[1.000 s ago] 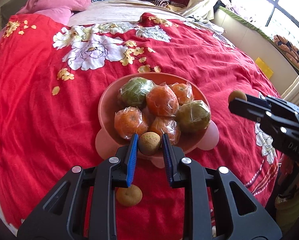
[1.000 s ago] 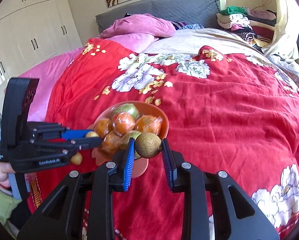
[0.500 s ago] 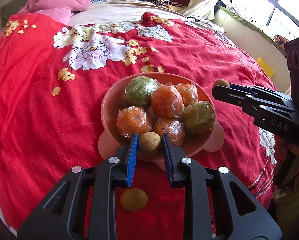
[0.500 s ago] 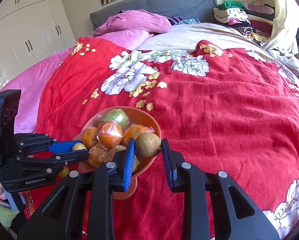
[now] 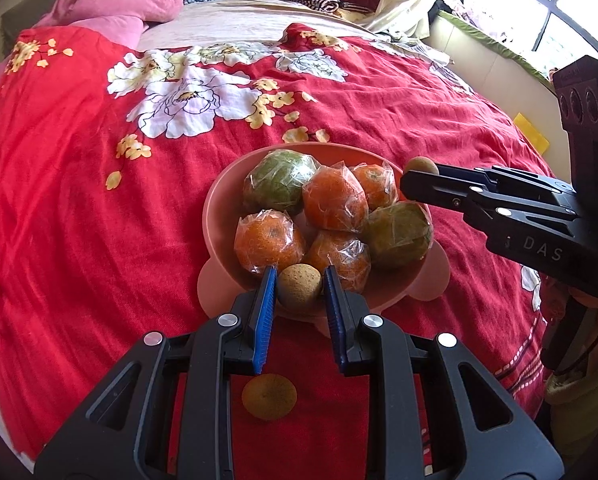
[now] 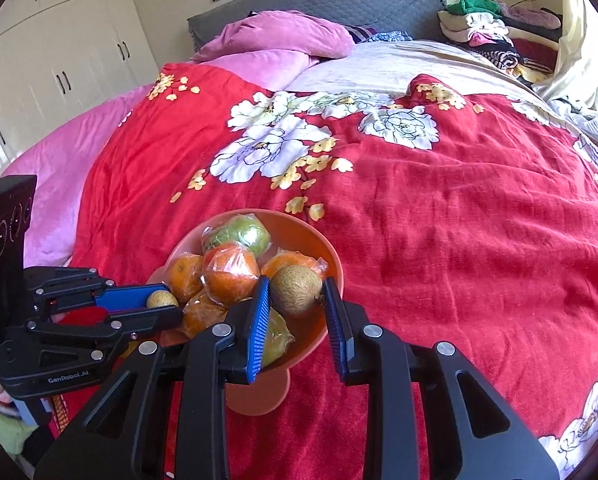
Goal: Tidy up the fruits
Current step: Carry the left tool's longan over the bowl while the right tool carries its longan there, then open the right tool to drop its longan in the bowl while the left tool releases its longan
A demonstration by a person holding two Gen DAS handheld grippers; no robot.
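A salmon-pink bowl sits on the red floral bedspread and holds several plastic-wrapped oranges and green citrus. My left gripper is shut on a small tan round fruit at the bowl's near rim. My right gripper is shut on a small brown round fruit over the bowl's right side; it also shows in the left wrist view. Another small tan fruit lies on the bedspread below my left gripper.
The red bedspread covers the bed around the bowl. Pink pillows lie at the head. Folded clothes are stacked at the far right. White wardrobes stand on the left.
Both grippers have moved in toward the bowl with their fruits still held. The right gripper now reaches over the bowl's right rim.
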